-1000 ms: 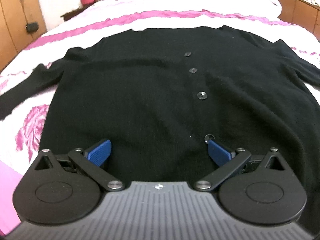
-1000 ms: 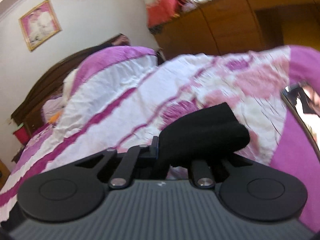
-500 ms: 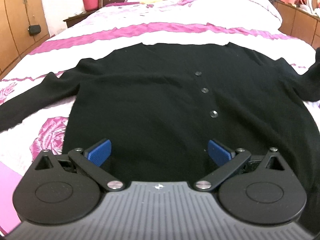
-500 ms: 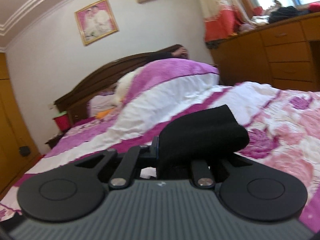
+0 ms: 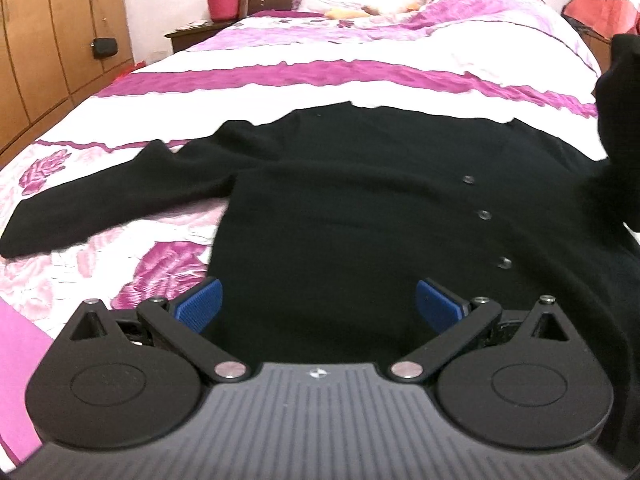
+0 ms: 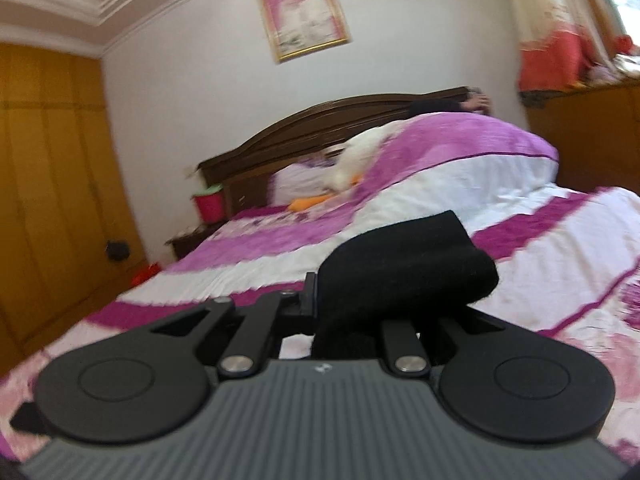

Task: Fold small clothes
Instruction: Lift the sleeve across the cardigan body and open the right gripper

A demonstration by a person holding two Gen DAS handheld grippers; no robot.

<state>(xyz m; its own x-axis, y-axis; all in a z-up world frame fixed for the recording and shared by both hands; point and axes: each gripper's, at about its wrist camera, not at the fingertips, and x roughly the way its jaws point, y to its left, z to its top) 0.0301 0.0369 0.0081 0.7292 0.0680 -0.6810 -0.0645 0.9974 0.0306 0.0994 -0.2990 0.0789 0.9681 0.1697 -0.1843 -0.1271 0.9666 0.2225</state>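
Two grippers share the work: our right gripper clamps the black cardigan's sleeve cuff, lifted for folding across the body spread mid-bed, while our left gripper hovers open over the hem.

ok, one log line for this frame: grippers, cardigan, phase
left gripper: open, over hem | right gripper: shut on sleeve, lifted | cardigan: flat on bed, buttoned | phase: sleeve fold-in
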